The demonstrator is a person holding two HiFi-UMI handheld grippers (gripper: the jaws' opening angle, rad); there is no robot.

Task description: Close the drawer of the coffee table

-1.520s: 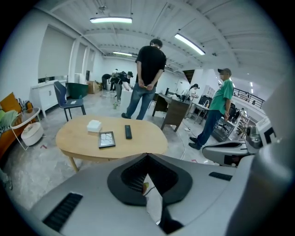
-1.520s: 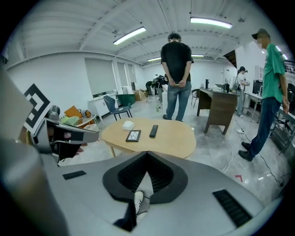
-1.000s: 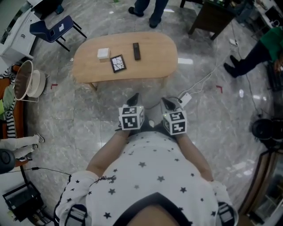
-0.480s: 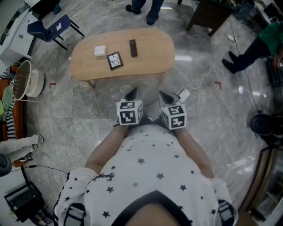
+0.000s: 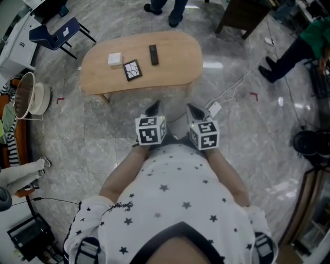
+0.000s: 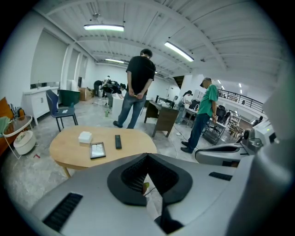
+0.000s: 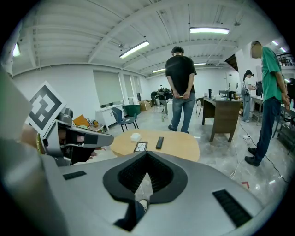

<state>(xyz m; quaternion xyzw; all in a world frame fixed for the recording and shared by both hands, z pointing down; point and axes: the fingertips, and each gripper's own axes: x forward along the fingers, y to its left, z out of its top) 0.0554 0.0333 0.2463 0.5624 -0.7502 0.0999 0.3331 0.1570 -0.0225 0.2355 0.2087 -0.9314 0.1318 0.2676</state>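
The oval wooden coffee table stands on the marble floor ahead of me, and no drawer shows on it in any view. On its top lie a white box, a dark framed panel and a black remote. My left gripper and right gripper hang side by side in front of my chest, short of the table's near edge. Both are shut with nothing between the jaws. In the left gripper view the table lies beyond the shut left gripper. The right gripper view shows the table past the right gripper.
A white cable with a power adapter runs over the floor just right of the grippers. A blue chair and a round fan stand at the left. Two people stand behind the table, another in green at the right by a dark desk.
The whole scene has slid slightly up and left in the head view. Both grippers keep their place before my chest and stay shut.
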